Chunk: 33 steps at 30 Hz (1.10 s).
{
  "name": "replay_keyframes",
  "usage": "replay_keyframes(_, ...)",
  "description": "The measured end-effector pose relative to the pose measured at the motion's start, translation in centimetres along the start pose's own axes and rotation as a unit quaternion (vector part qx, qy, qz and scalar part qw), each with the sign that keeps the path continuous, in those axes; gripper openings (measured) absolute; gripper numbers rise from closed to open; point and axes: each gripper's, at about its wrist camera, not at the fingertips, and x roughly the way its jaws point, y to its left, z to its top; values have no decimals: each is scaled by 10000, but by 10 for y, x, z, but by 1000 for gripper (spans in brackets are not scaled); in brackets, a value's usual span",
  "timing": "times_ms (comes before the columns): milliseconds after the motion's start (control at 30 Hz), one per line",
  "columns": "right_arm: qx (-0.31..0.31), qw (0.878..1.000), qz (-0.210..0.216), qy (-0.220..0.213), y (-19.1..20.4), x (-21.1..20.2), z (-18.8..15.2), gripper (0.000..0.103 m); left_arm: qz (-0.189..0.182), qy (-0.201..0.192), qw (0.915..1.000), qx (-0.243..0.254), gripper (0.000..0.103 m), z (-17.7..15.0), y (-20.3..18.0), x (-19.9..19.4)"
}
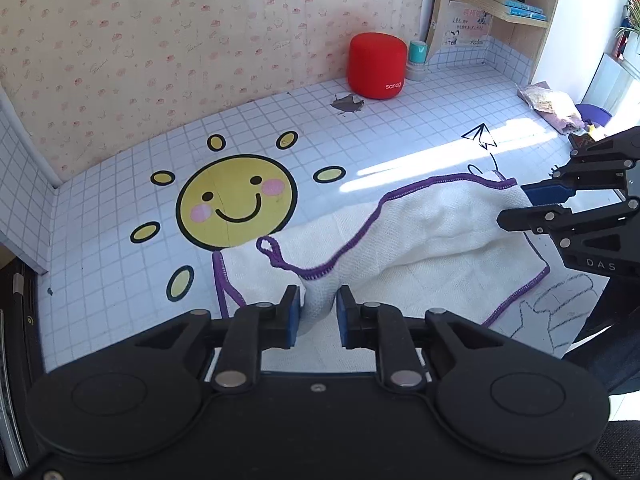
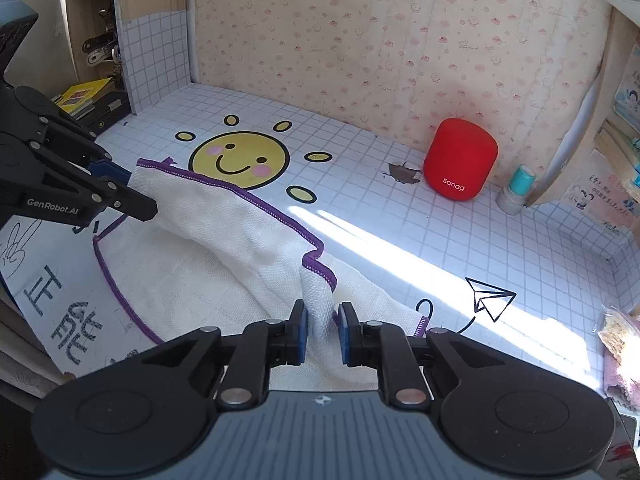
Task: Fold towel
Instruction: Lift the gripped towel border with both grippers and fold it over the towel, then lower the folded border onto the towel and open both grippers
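A white towel (image 1: 420, 232) with purple edging lies on the tiled table mat, its far half lifted and folded over toward me. My left gripper (image 1: 318, 312) has its blue pads a little apart, with a bunched corner of the towel standing loosely between them. My right gripper (image 2: 322, 320) stands the same way over the other corner of the towel (image 2: 208, 248), with a slim gap beside the cloth. Each view shows the other gripper at the towel's far edge: the right gripper (image 1: 516, 206) and the left gripper (image 2: 140, 194).
A red speaker (image 1: 376, 66) and a small teal-capped bottle (image 1: 418, 60) stand by the back wall, with a torn patch (image 1: 347, 103) in the mat in front of them. A yellow sun drawing (image 1: 236, 202) lies beyond the towel. A snack bag (image 1: 548, 104) sits at the right.
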Motion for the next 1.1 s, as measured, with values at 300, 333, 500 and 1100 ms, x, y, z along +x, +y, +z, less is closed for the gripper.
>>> replay_keyframes(300,-24,9997,-5,229,6,-9,-17,22,-6,101,9999,7,39,-19,-2,-12)
replay_keyframes(333,-29,9997,2,246,7,-11,-18,23,14,107,9999,5,41,-21,-2,-13)
replay_keyframes(500,-31,9995,8,327,14,-16,-26,28,46,105,9999,7,42,-27,1,-17)
replay_keyframes(1100,128,9988,-231,419,24,-46,-32,30,-60,-47,9995,318,51,-16,0,-17)
